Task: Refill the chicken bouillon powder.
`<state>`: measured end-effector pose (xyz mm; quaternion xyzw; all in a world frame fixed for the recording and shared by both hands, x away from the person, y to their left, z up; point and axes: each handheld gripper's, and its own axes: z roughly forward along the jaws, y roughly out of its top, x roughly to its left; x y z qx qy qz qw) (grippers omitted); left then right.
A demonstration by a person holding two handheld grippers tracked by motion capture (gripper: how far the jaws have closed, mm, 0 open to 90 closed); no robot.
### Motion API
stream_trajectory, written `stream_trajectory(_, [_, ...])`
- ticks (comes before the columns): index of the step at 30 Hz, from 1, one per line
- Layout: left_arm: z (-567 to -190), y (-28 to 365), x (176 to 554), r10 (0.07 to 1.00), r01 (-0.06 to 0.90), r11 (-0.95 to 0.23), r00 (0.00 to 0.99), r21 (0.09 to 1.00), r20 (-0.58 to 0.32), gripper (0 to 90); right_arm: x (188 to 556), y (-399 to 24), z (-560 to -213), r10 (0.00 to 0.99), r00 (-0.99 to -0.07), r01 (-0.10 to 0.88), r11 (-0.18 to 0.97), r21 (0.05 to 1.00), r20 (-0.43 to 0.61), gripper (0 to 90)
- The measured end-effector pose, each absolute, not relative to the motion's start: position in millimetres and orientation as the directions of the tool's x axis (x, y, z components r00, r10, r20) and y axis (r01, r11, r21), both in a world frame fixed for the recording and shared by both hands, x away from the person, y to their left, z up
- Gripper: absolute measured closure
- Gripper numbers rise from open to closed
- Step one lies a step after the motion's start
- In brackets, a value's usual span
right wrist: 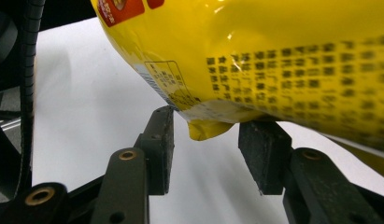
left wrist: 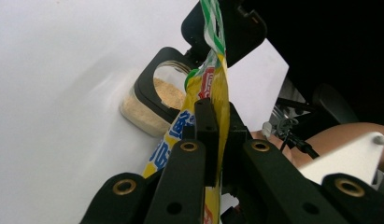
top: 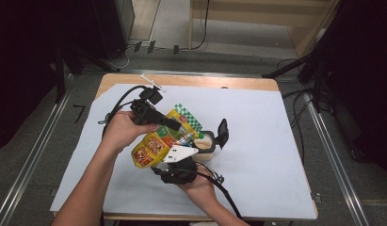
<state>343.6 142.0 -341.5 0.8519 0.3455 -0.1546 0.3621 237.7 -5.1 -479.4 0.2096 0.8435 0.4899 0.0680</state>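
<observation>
The yellow pouch (top: 156, 143) hangs in the air above the white sheet (top: 257, 141) on the table, tilted, between the two grippers. The left gripper (left wrist: 213, 121) is clenched on its upper part, near the green and white checked top edge, and the film is pressed flat between the jaws. The right gripper (right wrist: 206, 144) is below the pouch; its jaws stand apart, and the bottom corner of the pouch hangs between the pads without being pressed. The pouch is glossy yellow with red and blue labels and black small print. Just beside it stands a clear jar (top: 204, 143) with beige powder, its black flip lid (top: 222, 133) open.
</observation>
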Motion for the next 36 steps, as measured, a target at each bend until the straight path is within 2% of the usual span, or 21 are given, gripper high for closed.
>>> stream_trajectory(9, [-333.7, 161.3, 342.0, 0.443, 0.705, -0.452, 0.71, 0.547, -0.548, 90.0, 237.9, -8.0, -474.2, 0.442, -0.892, 0.293, 0.403, 0.867, 0.097, 54.2])
stream_trajectory(19, [-328.6, 181.1, 345.0, 0.462, 0.712, -0.393, 0.7, 0.583, -0.544, 90.0, 248.6, -21.2, -466.0, 0.466, -0.868, 0.347, 0.327, 0.879, 0.17, 53.6])
stream_trajectory(26, [-330.1, 192.2, 350.6, 0.471, 0.708, -0.331, 0.697, 0.624, -0.541, 90.0, 250.5, -23.9, -463.7, 0.468, -0.867, 0.349, 0.327, 0.878, 0.17, 53.5])
stream_trajectory(36, [-337.9, 212.6, 361.5, 0.496, 0.737, -0.246, 0.654, 0.63, -0.571, 90.0, 250.7, -23.4, -464.9, 0.462, -0.872, 0.345, 0.344, 0.873, 0.162, 53.5])
